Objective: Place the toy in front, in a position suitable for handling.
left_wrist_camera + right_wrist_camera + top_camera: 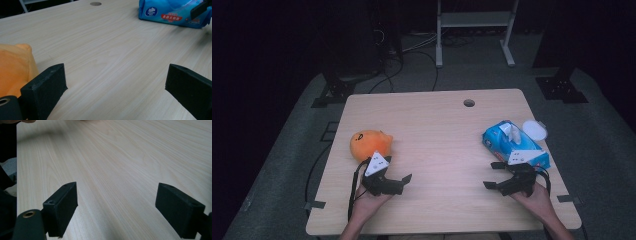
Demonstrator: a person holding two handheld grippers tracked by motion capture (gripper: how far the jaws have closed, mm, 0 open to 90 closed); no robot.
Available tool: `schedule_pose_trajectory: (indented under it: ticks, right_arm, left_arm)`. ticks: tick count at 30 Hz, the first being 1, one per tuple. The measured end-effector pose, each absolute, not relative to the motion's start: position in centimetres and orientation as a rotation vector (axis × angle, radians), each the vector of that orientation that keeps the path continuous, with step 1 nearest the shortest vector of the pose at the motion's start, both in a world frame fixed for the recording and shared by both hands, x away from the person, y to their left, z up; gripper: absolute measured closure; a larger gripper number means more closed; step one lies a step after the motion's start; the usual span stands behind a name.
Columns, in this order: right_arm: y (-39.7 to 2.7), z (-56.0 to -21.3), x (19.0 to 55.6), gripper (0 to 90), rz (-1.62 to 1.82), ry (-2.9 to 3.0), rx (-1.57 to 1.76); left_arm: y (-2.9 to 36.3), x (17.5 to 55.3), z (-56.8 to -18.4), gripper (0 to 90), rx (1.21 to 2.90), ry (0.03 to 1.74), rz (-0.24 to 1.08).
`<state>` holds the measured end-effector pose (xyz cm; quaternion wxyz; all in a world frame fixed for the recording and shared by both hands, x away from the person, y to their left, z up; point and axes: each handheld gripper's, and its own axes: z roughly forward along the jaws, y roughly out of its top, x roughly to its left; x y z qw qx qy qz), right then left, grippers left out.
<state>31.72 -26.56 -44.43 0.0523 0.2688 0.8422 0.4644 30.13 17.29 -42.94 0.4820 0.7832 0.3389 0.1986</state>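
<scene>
Nothing grasped yet: left gripper (404, 181) fingers spread beside the orange plush toy (370, 143), right gripper (493, 175) fingers spread empty near the blue tissue pack (515, 145) on the table (437, 145).

black grippers (404, 181) with grey three-cornered plates, trailing cables.

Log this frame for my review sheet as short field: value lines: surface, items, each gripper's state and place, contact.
surface: light wooden table with a round hole near its far edge
items: orange plush toy at left; blue tissue pack at right; white round lid beside the pack
left gripper: open, empty, just in front of the plush toy
right gripper: open, empty, by the pack's near end
contact: neither gripper's jaws grip anything
</scene>
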Motion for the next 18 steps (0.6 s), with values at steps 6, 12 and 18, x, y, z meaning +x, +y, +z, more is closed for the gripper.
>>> schedule_pose_trajectory:
  ticks: [6,12,18]
  right_arm:
    - [-26.7,-44.3,32.0,16.7,1.464,2.549,0.828]
    - [-27.1,-44.2,31.8,16.7,1.461,2.533,0.839]
    - [-27.6,-44.0,31.8,16.8,1.490,2.521,0.868]
  left_arm:
    - [17.4,30.5,-42.3,4.0,1.901,0.822,0.470]
    - [18.5,31.6,-40.7,4.1,1.888,0.825,0.508]
    - [20.8,33.3,-38.3,4.4,1.841,0.834,0.584]
